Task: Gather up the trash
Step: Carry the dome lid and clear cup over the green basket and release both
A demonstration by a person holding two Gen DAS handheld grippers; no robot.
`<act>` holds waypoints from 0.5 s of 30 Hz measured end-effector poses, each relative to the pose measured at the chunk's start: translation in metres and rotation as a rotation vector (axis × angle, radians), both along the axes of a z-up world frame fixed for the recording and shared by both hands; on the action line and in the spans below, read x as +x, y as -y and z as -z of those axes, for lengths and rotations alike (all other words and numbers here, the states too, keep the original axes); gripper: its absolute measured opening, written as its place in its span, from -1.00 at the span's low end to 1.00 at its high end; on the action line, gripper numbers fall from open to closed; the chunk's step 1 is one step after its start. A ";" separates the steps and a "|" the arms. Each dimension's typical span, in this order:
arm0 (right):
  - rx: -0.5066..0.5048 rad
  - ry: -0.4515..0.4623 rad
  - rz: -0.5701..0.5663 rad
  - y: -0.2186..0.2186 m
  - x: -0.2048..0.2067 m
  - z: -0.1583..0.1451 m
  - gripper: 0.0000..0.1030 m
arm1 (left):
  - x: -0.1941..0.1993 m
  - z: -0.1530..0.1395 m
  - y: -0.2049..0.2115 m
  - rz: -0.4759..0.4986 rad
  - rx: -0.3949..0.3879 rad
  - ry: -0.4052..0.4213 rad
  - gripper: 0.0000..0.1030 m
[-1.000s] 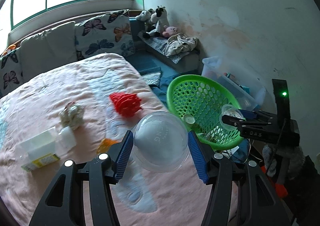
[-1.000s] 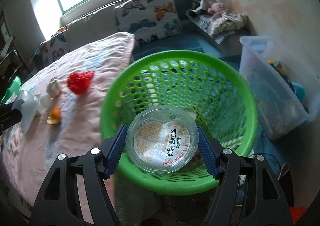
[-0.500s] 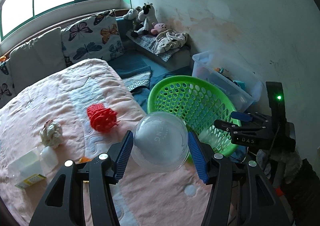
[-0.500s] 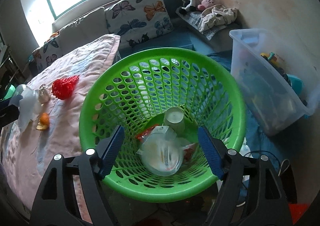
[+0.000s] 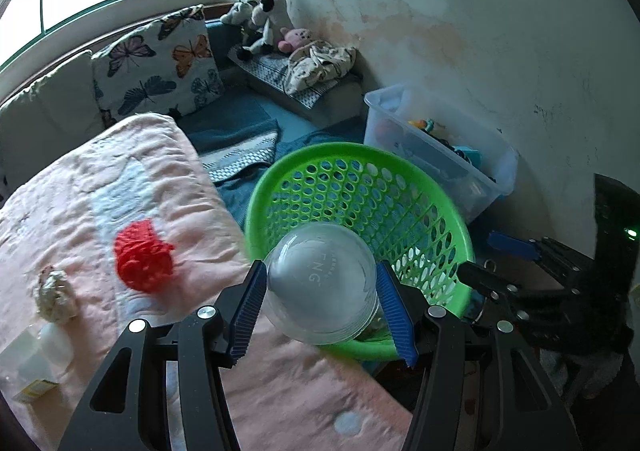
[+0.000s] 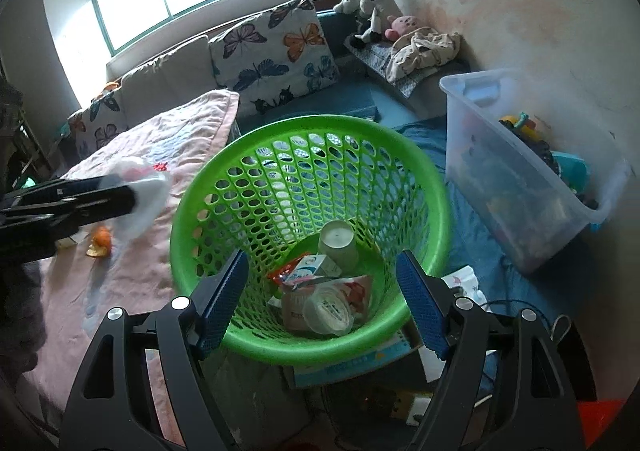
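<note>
Two views, starting with the left wrist. The left tongs (image 5: 320, 301) have their ribbed blue pads pressed against the sides of a clear plastic cup (image 5: 322, 287), round and smooth, with faint raised lettering on its domed end. It hangs above the near rim of the green basket (image 5: 440, 219), a round plastic tub whose wall is pierced all over with oval holes. The basket stands just beside a bed (image 5: 100, 219) covered in a soft, wrinkled pink quilt. On the quilt lie one red mesh wad (image 5: 142, 261), one crumpled pale paper ball (image 5: 54, 293) and one whitish box (image 5: 34, 365). The right tongs (image 5: 496, 263) show at the right edge, black with one blue pad visible.

In the right wrist view, the right tongs (image 6: 322, 301) stand wide apart with nothing between the pads, poised over the basket (image 6: 432, 187). In its bottom lie one pale paper cup (image 6: 338, 243) on its side, one clear round tub (image 6: 326, 315) and some crumpled red-and-white wrappers (image 6: 316, 271). One orange peel (image 6: 100, 241) sits on the quilt. A clear plastic bin (image 6: 516, 187) holding toys stands near the basket.
</note>
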State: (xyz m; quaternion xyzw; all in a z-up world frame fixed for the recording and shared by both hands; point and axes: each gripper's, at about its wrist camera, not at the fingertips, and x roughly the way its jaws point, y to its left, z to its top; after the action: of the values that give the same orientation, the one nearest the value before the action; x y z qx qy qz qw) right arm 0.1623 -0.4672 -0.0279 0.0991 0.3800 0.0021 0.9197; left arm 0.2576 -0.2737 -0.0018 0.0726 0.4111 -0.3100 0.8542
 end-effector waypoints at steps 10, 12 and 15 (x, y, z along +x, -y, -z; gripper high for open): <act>0.025 0.011 0.010 0.004 -0.016 0.000 0.48 | 0.010 0.018 0.023 0.020 0.012 -0.039 0.07; 0.028 0.010 0.013 0.004 -0.017 0.001 0.48 | 0.011 0.020 0.026 0.022 0.013 -0.043 0.10; 0.034 0.007 0.017 0.005 -0.018 0.001 0.48 | 0.010 0.022 0.025 0.022 0.001 -0.044 0.35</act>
State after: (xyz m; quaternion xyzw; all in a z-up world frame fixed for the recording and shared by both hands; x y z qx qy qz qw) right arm 0.1443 -0.4727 -0.0292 0.1180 0.3756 0.0012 0.9192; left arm 0.2679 -0.2989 -0.0235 0.0706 0.4290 -0.3207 0.8415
